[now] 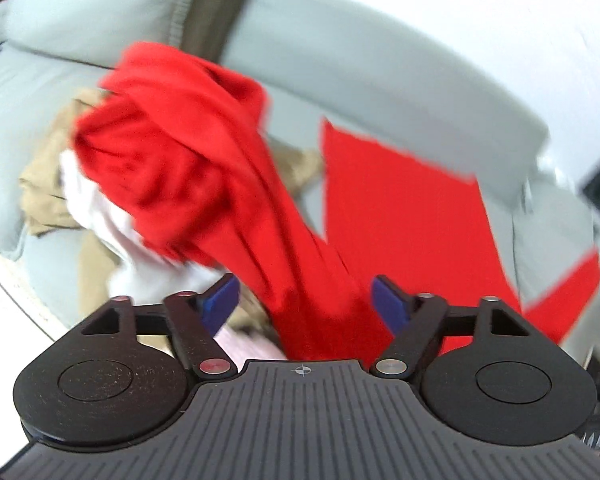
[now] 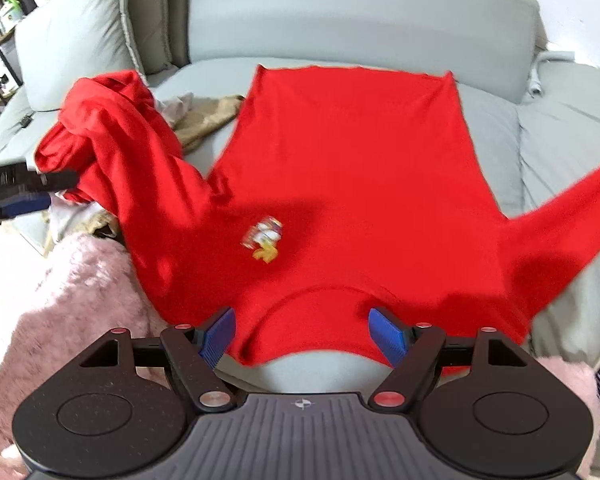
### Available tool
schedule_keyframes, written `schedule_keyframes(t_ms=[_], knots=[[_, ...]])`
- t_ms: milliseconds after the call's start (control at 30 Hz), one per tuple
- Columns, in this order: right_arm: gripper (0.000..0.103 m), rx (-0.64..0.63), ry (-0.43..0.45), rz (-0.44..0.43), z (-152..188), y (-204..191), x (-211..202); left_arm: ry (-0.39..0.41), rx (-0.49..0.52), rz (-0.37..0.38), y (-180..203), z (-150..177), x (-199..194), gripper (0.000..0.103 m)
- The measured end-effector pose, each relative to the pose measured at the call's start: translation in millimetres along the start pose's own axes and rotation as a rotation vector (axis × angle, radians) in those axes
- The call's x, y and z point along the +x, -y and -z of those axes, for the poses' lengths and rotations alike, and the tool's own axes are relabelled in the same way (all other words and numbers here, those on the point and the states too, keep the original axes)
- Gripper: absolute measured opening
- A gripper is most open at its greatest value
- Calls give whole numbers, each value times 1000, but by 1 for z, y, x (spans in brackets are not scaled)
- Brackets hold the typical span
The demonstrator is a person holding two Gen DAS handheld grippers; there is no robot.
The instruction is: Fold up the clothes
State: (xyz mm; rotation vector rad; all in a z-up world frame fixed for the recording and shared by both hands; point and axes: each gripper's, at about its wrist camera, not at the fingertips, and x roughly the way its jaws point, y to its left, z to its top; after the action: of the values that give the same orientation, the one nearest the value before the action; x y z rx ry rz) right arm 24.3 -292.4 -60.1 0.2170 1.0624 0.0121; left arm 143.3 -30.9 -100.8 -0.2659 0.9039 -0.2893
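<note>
A red shirt [image 2: 348,168] lies spread on a grey sofa [image 2: 340,20], one sleeve bunched at left; both the left gripper [image 1: 306,300] and right gripper [image 2: 302,334] hang released, jaws apart.

Bright daylight washes out the upper corners of both views. Motion blur smears the red shirt [image 1: 188,160] in the left view. Soft shadows fall across its chest [image 2: 300,216] in the right. Fisheye bending curves the sofa [image 2: 340,8] edges.
</note>
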Motion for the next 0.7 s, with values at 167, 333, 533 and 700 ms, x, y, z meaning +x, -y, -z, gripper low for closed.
schedule_keyframes(t_ms=[167,333,533,700], knots=[[75,-31,20,-18,-14,-18,3,112,-234,47,-64,-48,-1,61],[75,-63,9,3,-21,-29,8,197,-523,95,-135,-94,17,60],[75,-52,-33,45,-21,-29,18,172,-810,158,-200,-125,67,60],[76,-55,-66,75,-20,-28,24,165,-885,200,-225,-128,102,54]])
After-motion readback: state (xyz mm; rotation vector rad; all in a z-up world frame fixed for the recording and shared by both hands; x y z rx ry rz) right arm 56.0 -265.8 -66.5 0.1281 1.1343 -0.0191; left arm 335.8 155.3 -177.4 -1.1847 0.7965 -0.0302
